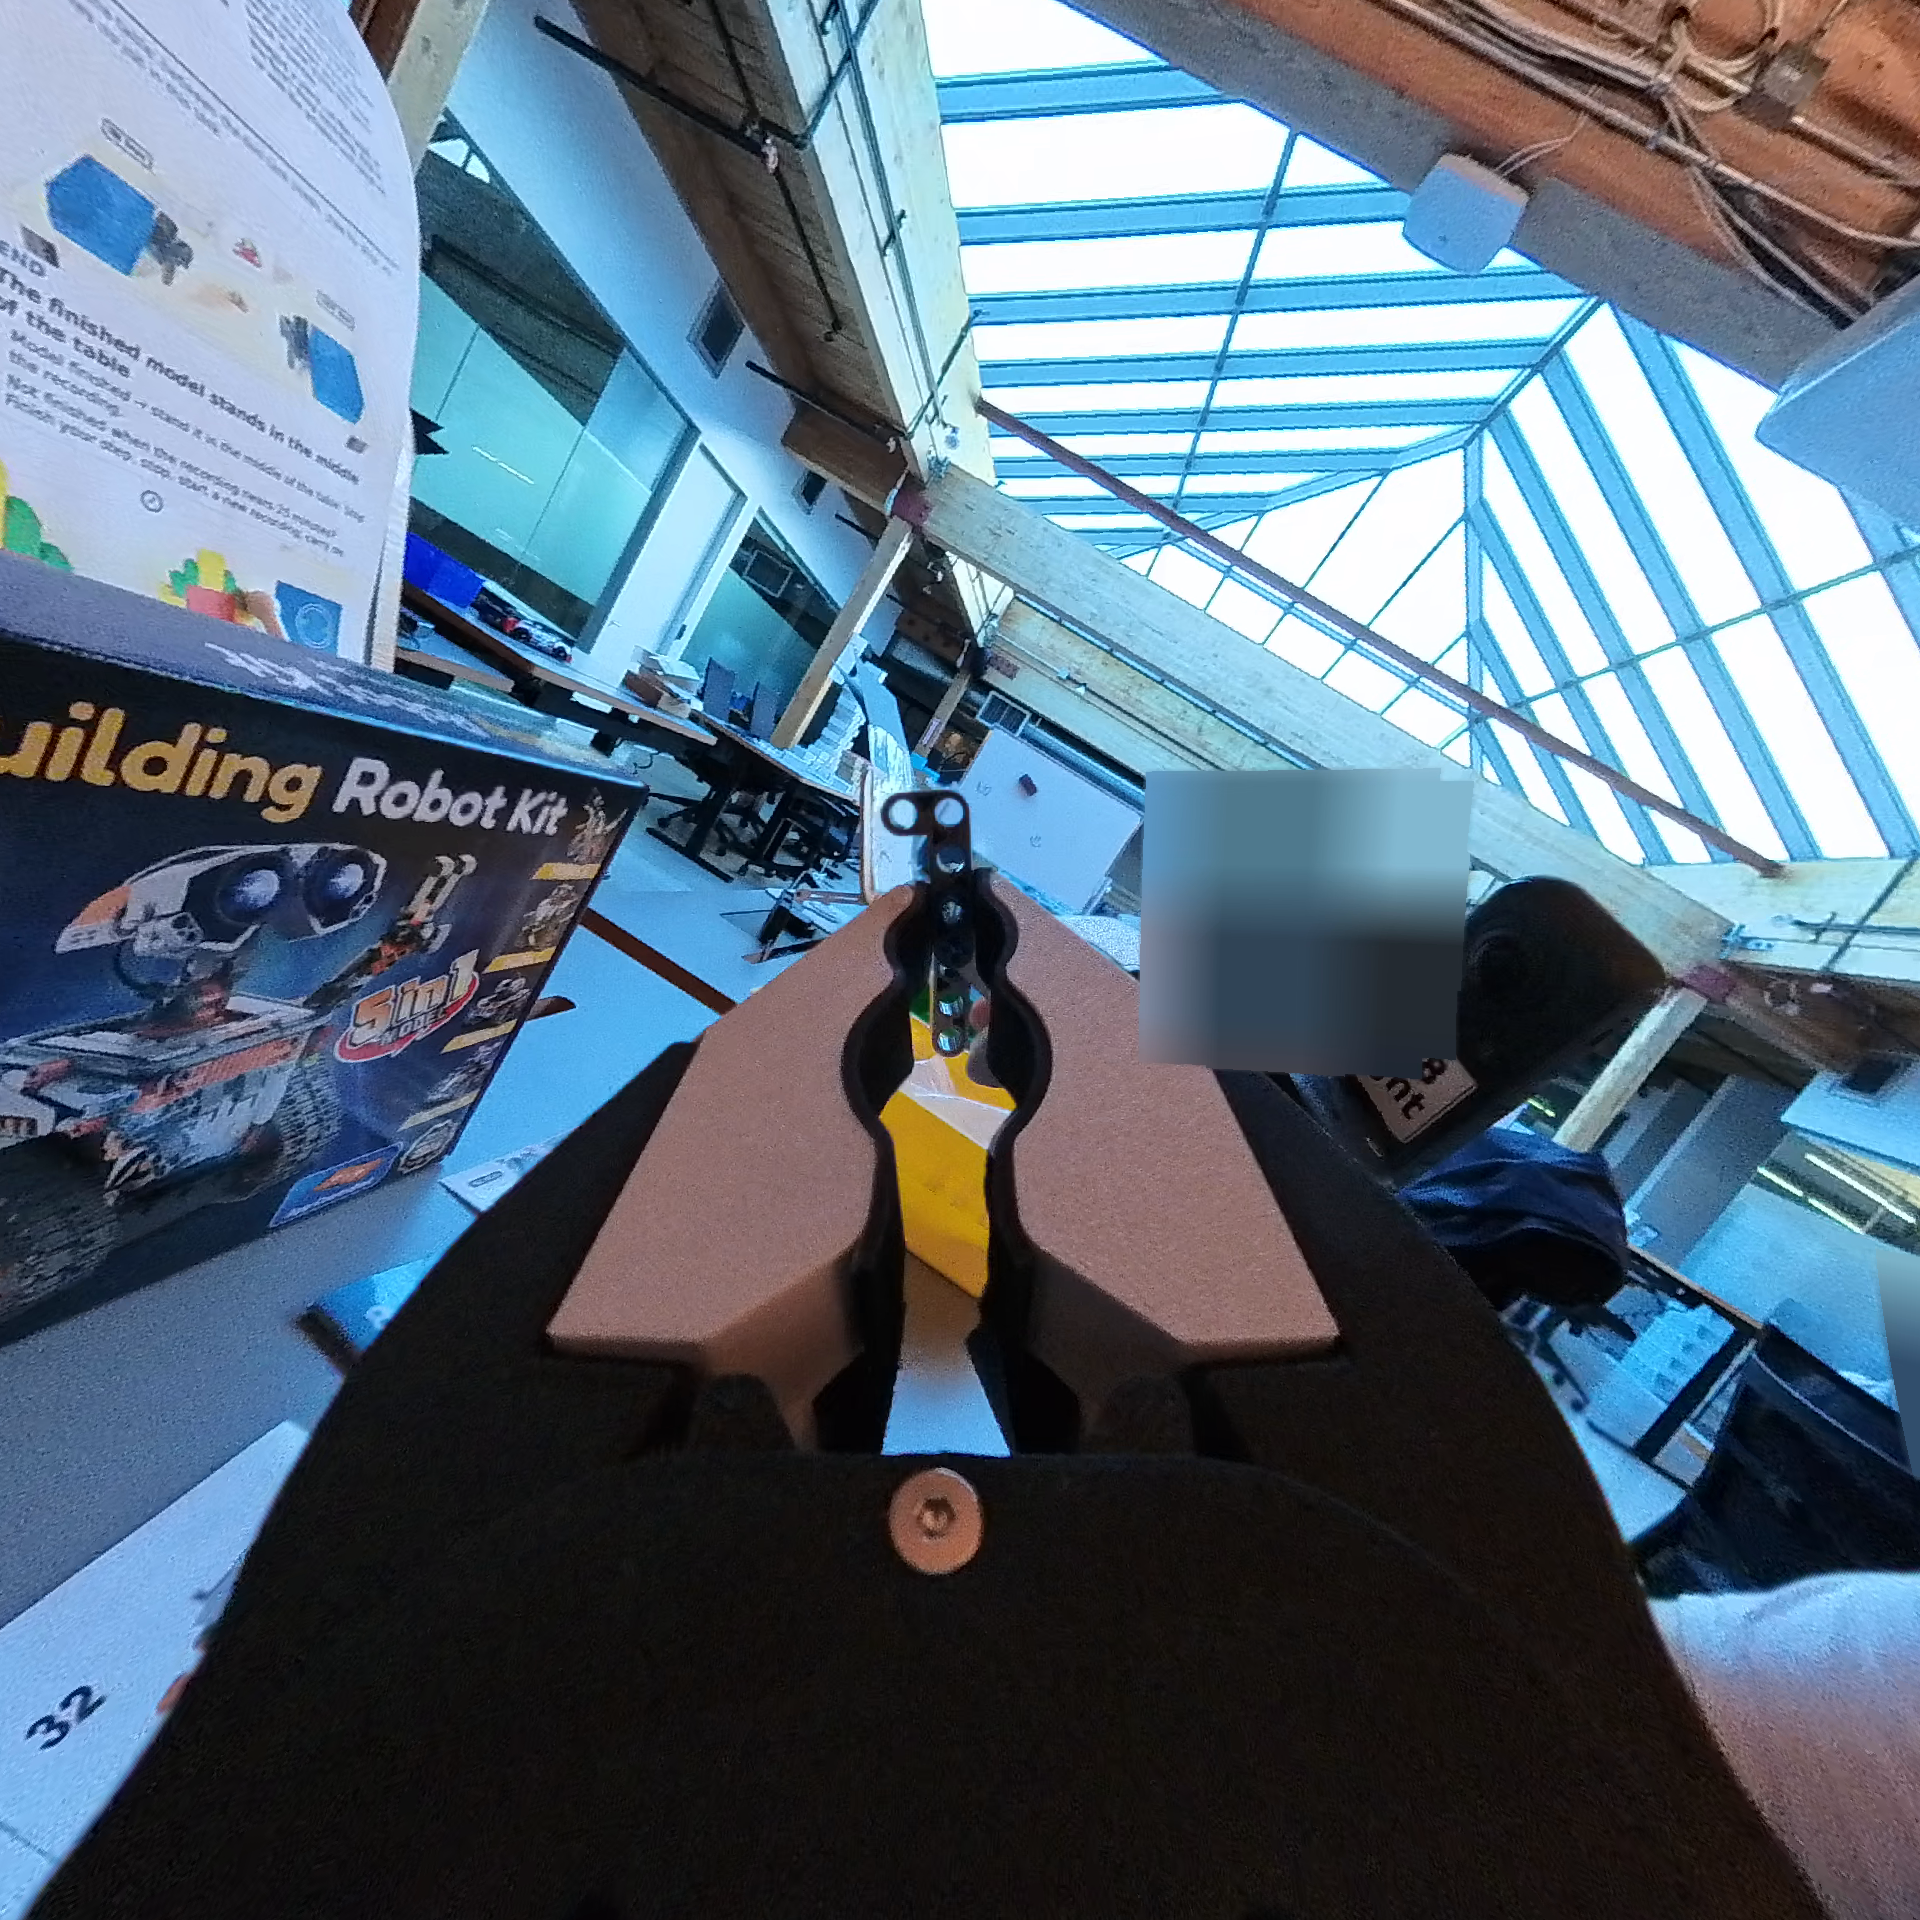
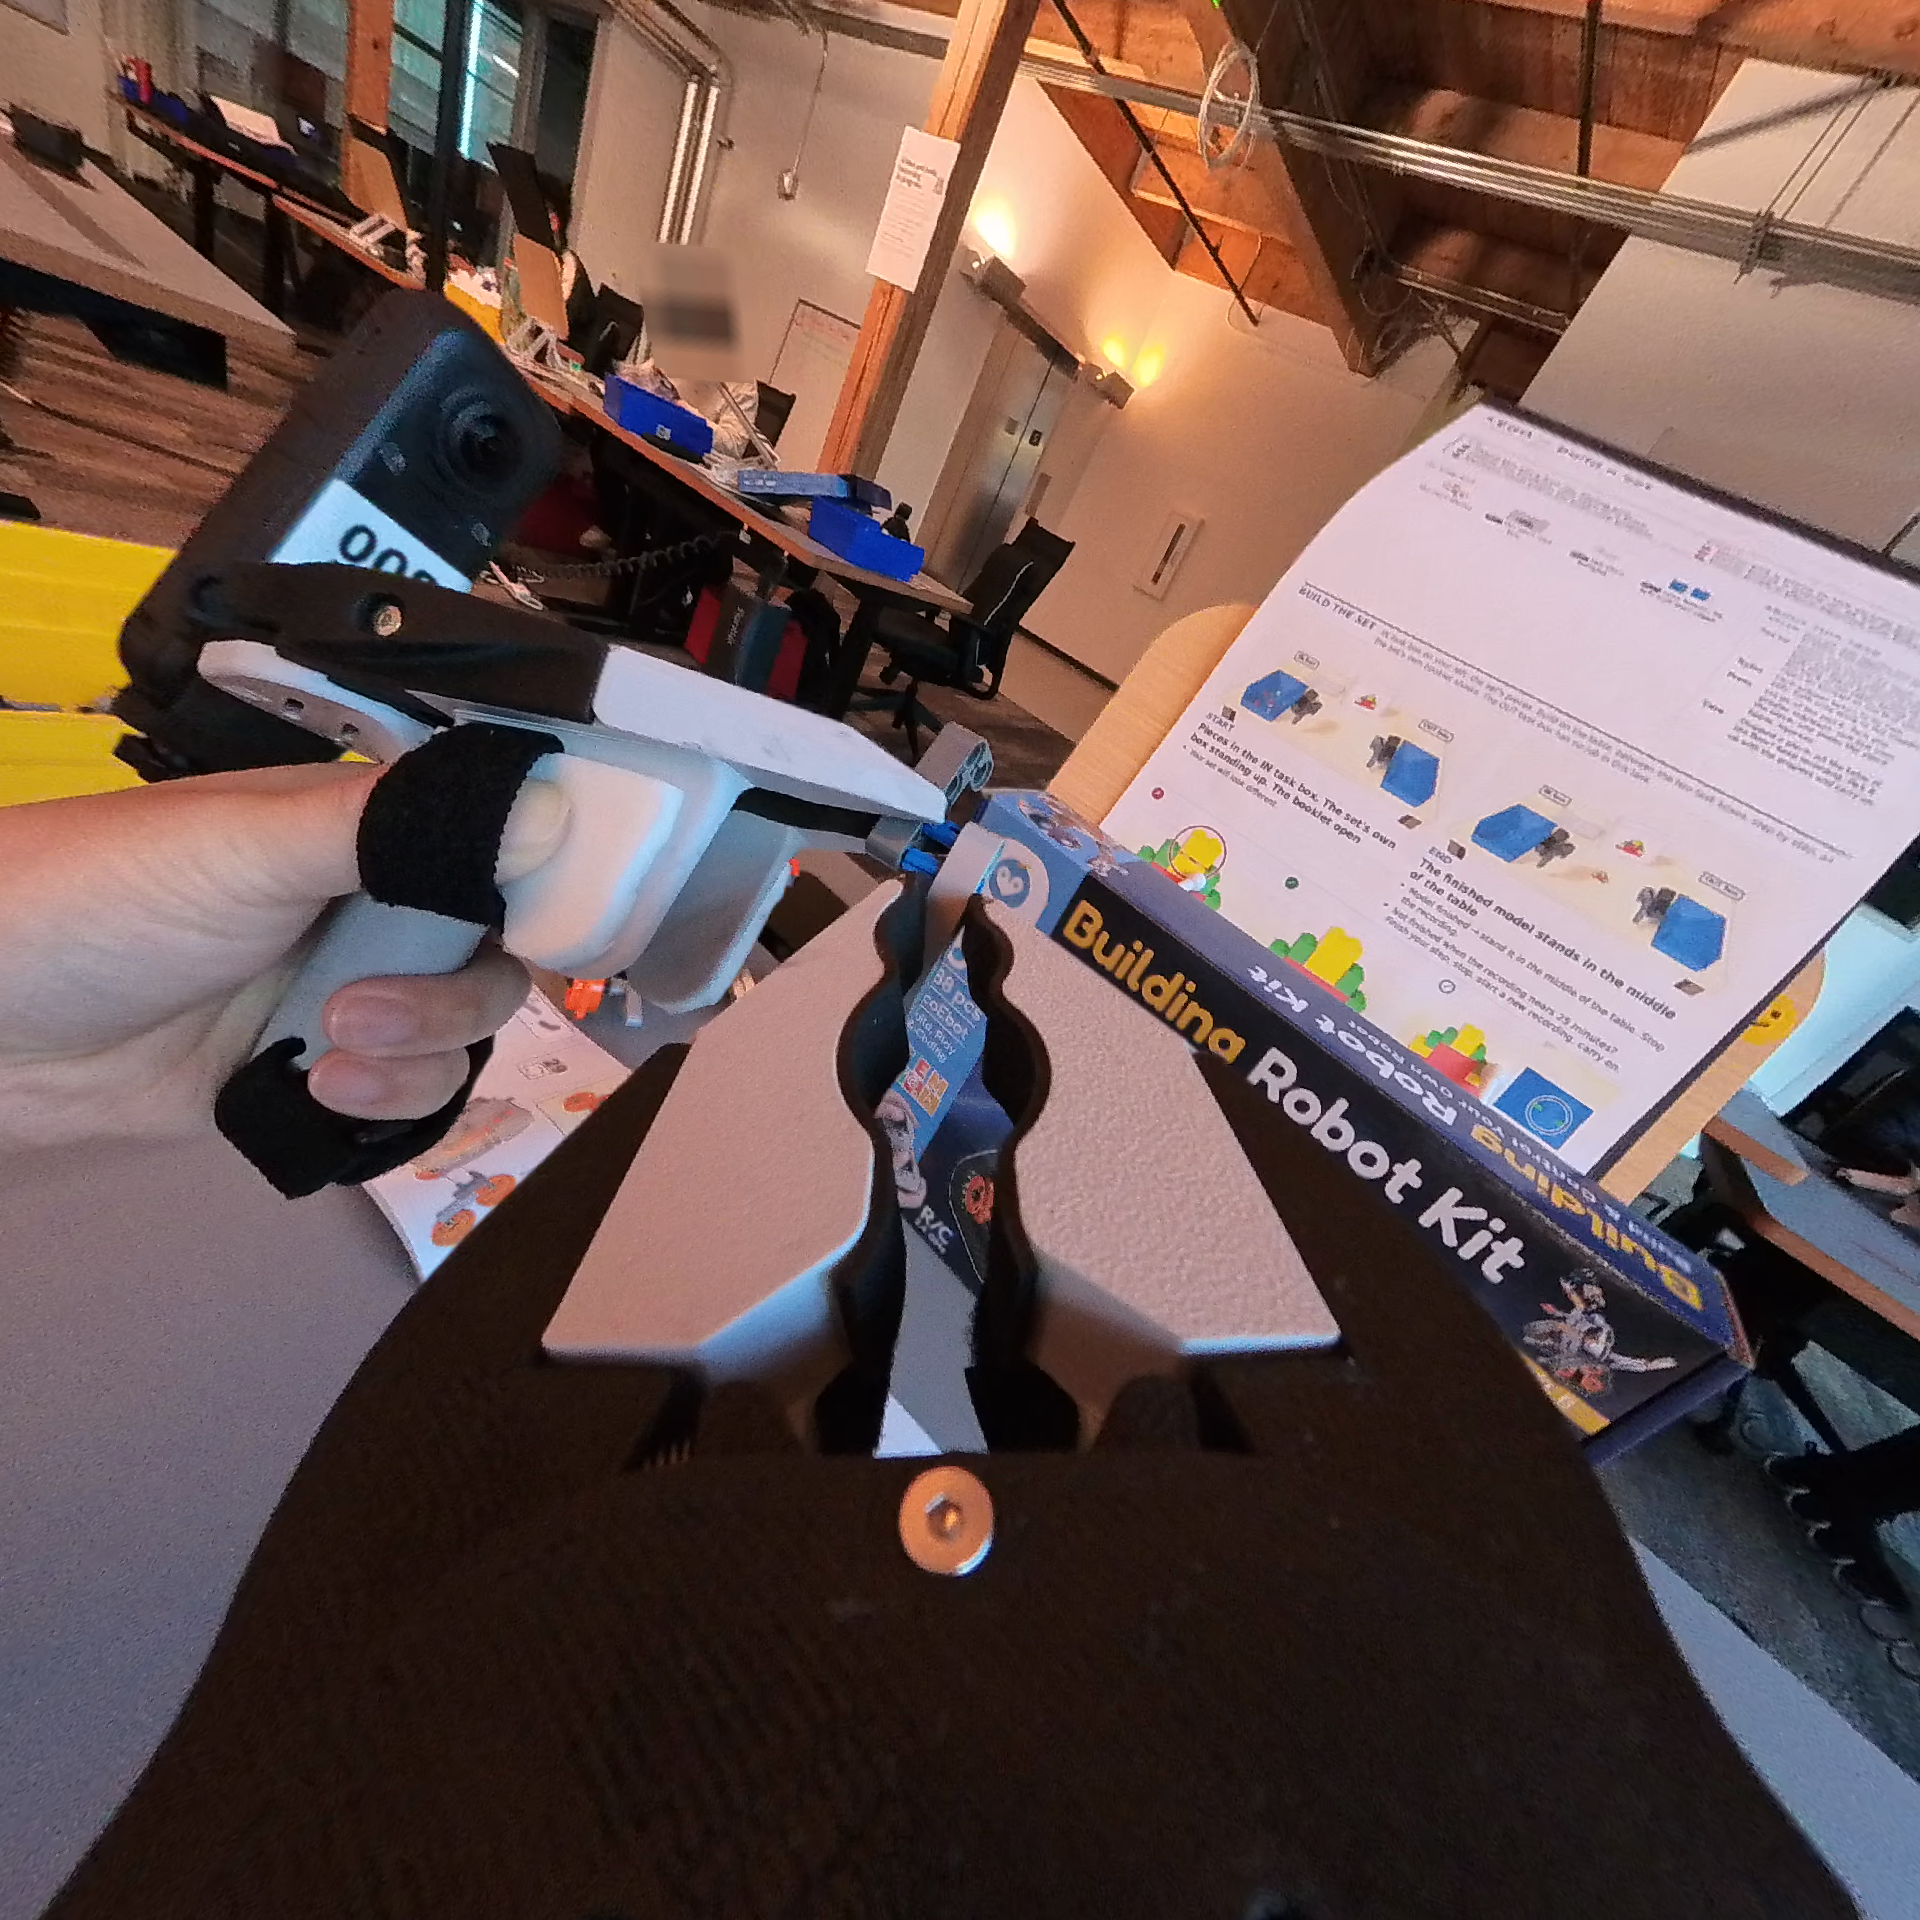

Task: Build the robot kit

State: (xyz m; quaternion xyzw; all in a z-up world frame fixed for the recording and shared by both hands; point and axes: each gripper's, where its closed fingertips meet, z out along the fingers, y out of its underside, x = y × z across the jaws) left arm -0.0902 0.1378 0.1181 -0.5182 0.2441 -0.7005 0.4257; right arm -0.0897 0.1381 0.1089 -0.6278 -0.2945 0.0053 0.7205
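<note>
Two grippers up over the desk (image 2: 156,1351), one in each hand.

- Left gripper (image 1: 940,894): claw closed on a slim perforated building-kit beam (image 1: 925,816). The beam stands upright between the tips, with its upper end and two holes clear above them. In the right wrist view it reads grey, with blue pins (image 2: 914,857) sticking out of its side.
- Right gripper (image 2: 935,899): tips just beside those pins. The jaws stand at a narrow gap; I cannot tell whether they pinch anything.
- Handling (judgement): the beam looks light, stiff, smooth plastic. It is likely to swivel if pinched at one point, so it is best taken across its flat faces near mid-length, clear of the pins.

Count:
- 1 beam
- 2 blue pins
- 1 robot kit box (image 2: 1299,1091), toward the desk's far edge
- 1 printed instruction sheet (image 2: 1558,779), propped up behind the box
- 1 open booklet (image 2: 499,1122), flat on the desk below the left hand (image 2: 156,935)
- 1 yellow bin (image 1: 935,1174), seen through the left claw's gap
</note>
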